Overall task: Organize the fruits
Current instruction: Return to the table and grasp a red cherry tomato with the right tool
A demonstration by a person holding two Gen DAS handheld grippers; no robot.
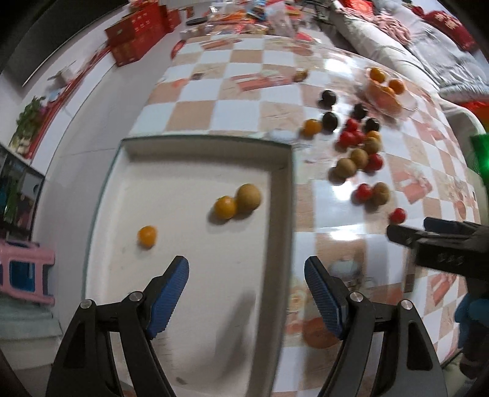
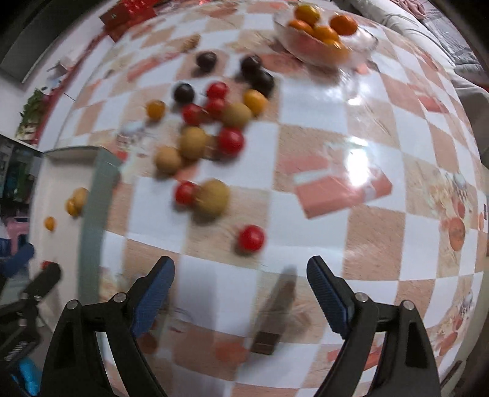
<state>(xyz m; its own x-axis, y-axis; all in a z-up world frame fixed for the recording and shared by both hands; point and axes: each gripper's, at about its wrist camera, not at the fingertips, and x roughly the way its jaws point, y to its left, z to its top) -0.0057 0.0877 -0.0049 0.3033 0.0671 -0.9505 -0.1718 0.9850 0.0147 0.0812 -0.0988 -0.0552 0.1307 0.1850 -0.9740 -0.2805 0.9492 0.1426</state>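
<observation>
Checkered in peach and white, the glossy cloth on your bench [image 2: 321, 146] carries a loose scatter of small fruit, and red boxes [image 1: 137, 33] crowd its far end. Your left gripper [image 1: 246, 293] hangs over the near right part of a shallow white rectangular tray [image 1: 195, 158], its blue-padded jaws spread wide with nothing between them. Inside that tray lie three pieces: a small orange fruit [image 1: 147, 235] alone on the left, and another orange fruit [image 1: 225, 207] touching a round tan-brown fruit [image 1: 249, 198]. Your right gripper [image 2: 240, 293] points down at bare cloth to the right of the tray, jaws also wide apart and empty; no earlier view tells more. Just ahead of it sits a single red cherry tomato [image 2: 251, 238], with a second red tomato [image 2: 185, 193] touching a tan fruit [image 2: 213, 197] beyond. Farther on, the main cluster mixes red tomatoes, tan fruits, yellow-orange ones and dark, nearly black round fruits [image 2: 184, 93]. At the far right stands a clear glass bowl [image 2: 363, 45] holding orange tangerines [image 2: 343, 25]. Both views are blurred, so finer detail on the fruit cannot be made out.
</observation>
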